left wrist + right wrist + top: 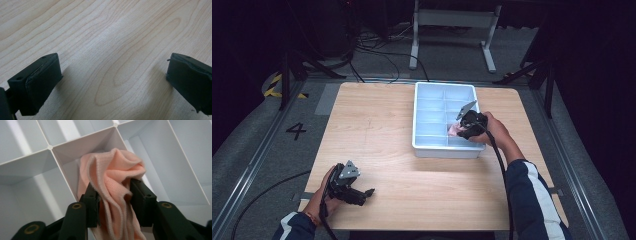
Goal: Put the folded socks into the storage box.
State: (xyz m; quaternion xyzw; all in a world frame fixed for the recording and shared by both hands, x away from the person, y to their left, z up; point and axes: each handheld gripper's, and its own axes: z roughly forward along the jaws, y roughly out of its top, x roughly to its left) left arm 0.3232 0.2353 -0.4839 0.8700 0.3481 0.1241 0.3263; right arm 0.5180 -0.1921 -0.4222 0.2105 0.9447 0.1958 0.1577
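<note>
**Right Gripper at Divided Tray, Pink Cloth Between Jaws**

The right gripper (113,195) has a bunched pink cloth (112,175) between its jaws. The jaws stand slightly parted; the left pad touches the fabric, and a narrow gap shows at the right pad. The cloth hangs over a compartment in the near right part of the white divided tray (422,145). The left gripper (112,82) rests with jaws spread wide, with bare wood between them.

Surface: one light wooden table (377,130) on a grey floor with cables, in a dark room. A "4" is marked on the floor at left.

Pose: the right hand (497,127) reaches over the tray's near right corner; the left hand (326,192) lies at the table's near left edge.

Count: two grippers, one cloth, one tray.
</note>
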